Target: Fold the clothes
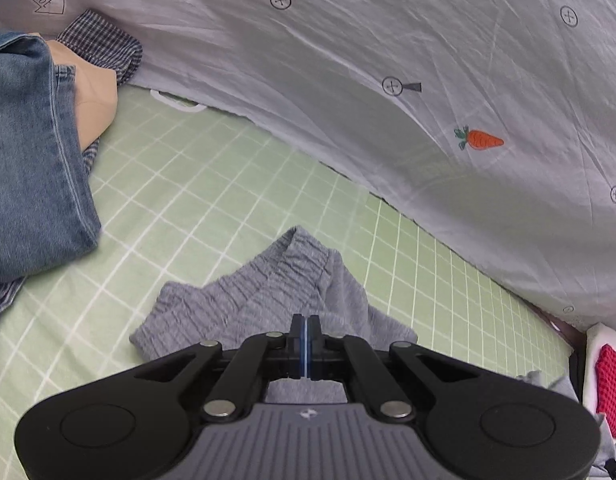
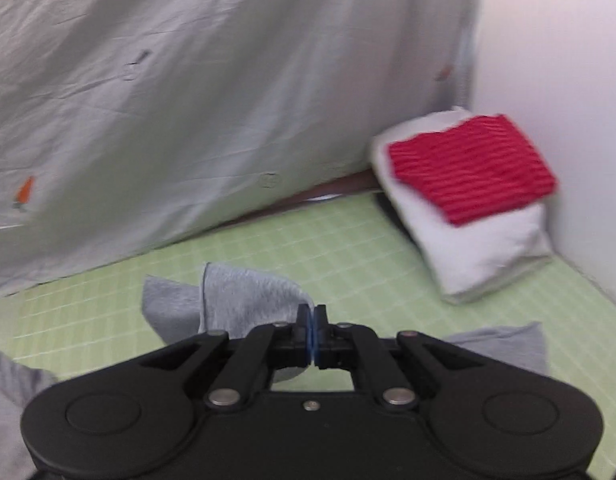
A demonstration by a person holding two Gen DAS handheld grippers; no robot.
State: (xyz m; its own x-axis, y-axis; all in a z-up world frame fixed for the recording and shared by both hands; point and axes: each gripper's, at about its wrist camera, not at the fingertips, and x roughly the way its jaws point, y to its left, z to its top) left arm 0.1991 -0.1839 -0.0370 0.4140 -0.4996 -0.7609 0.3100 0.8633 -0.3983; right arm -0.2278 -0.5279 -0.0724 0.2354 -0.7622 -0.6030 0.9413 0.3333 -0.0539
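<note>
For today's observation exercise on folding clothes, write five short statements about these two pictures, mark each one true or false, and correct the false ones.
1. Both tools are closed on grey cloth. True: the left tool and the right tool each pinch part of the grey garment.
2. The bed sheet is plain blue. False: it is light green with a white grid.
3. A pair of jeans lies to the left in the left wrist view. True.
4. The red cloth lies flat on the sheet. False: it rests on a white pillow by the wall.
5. The pale hanging cloth has a carrot on it. True.
</note>
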